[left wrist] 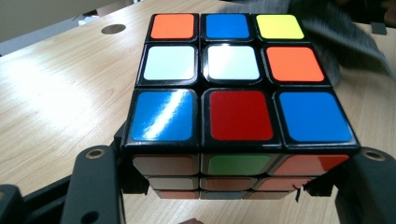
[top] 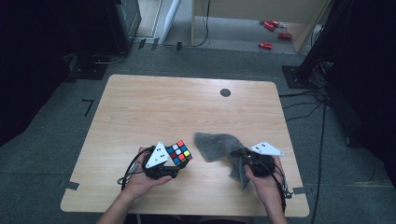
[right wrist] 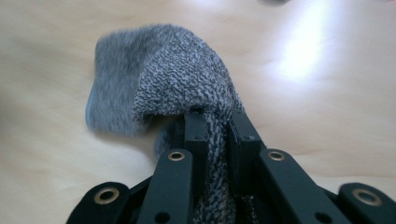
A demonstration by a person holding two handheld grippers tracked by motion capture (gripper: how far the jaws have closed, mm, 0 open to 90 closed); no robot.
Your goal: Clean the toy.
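From the high view, the person is holding a claw in each hand over the near part of the light wooden desk point(top: 140, 112). The left claw point(top: 175, 163) is gripping a Rubik's cube point(top: 180, 152), which is sitting left of centre, lifted slightly or resting at the desk surface; I cannot tell which. The right claw point(top: 243, 161) is pinching a grey knitted cloth point(top: 215, 144), part of which is spreading on the desk toward the cube while a fold is hanging beside the hand. Cube and cloth are lying near each other but apart.

In the left gripper view, the cube point(left wrist: 233, 84) is sitting between the two black jaws, which are standing partly open and pressing on its left and right sides low down. The cloth point(left wrist: 341, 32) is showing behind the cube's far right corner.

In the right gripper view, the right claw point(right wrist: 217, 135) is clamping fully down on a bunched ridge of the cloth point(right wrist: 177, 79), with the rest draping forward onto the desk.

Risks, as I judge them: the jaws are holding the cube only along its lower layer, so wiping pressure could twist a layer or tip the cube out. The cloth is being held by a narrow fold, so it may slip free or drag loosely.
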